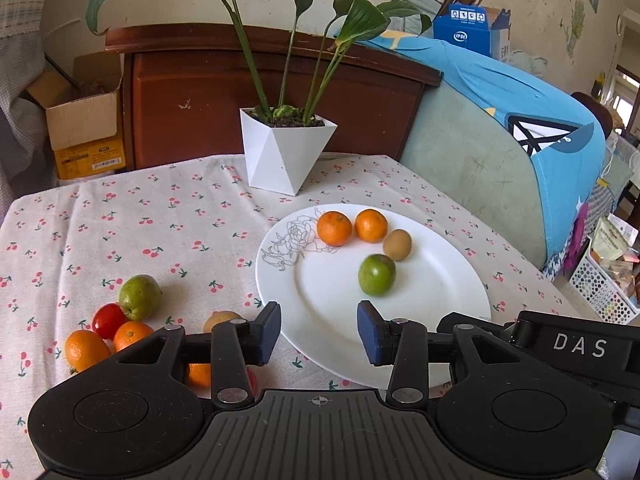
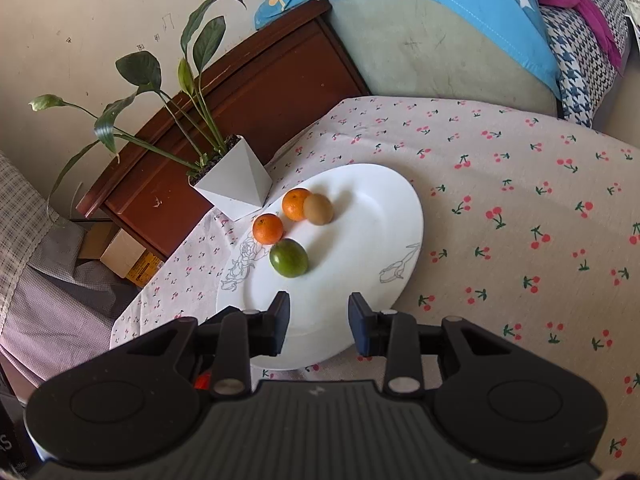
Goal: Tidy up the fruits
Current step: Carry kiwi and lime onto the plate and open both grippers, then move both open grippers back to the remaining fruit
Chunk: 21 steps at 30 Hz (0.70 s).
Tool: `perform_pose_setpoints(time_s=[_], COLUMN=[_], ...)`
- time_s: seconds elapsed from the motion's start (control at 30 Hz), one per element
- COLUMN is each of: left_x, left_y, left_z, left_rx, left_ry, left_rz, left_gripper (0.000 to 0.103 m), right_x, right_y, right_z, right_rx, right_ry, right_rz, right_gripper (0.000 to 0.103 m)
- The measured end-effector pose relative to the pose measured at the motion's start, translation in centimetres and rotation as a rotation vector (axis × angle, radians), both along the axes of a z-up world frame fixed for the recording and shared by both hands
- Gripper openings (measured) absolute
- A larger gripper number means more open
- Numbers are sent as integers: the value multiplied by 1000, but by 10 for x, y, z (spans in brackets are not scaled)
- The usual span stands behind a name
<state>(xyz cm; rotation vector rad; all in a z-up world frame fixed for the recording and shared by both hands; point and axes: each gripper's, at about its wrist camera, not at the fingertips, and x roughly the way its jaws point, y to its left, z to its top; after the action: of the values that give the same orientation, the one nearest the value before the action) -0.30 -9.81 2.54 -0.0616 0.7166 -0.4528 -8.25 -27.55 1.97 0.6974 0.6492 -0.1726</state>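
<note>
Glossy white ceramic plate (image 1: 460, 292); matt printed cloth tablecloth (image 1: 160, 216); dark polished wood headboard (image 1: 192, 92).

On my white plate (image 1: 320, 300), centre-right of frame, sat two oranges (image 1: 334, 228), a kiwi (image 1: 397, 244) and a green fruit (image 1: 376, 274); more fruit (image 1: 116, 320) clustered lower left.

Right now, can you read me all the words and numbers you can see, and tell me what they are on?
"DAS": white letters on the black body of the other gripper, seen from the left wrist camera.
Blue carton behind the sofa: logo and print too small to read.
Yellow box on the floor: label and barcode blurred.
Fruits, plate and plant pot: no text; the plate bears only a flower drawing.
</note>
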Motion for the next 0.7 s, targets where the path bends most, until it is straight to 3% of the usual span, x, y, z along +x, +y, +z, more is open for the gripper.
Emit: perform_pose_setpoints(time_s=[0.3,0.7], left_x=[-6,-10], left_y=[13,63], left_z=[8,24], left_rx=[21,12], left_ry=[-6,-7], left_rz=[26,133], left_gripper=[56,58], right_x=[1,2], right_y=[8,31], right_z=[2,5], right_rx=[-11,-46], right_ry=[-7,-18], right_rz=[34,124], right_gripper=[38,40])
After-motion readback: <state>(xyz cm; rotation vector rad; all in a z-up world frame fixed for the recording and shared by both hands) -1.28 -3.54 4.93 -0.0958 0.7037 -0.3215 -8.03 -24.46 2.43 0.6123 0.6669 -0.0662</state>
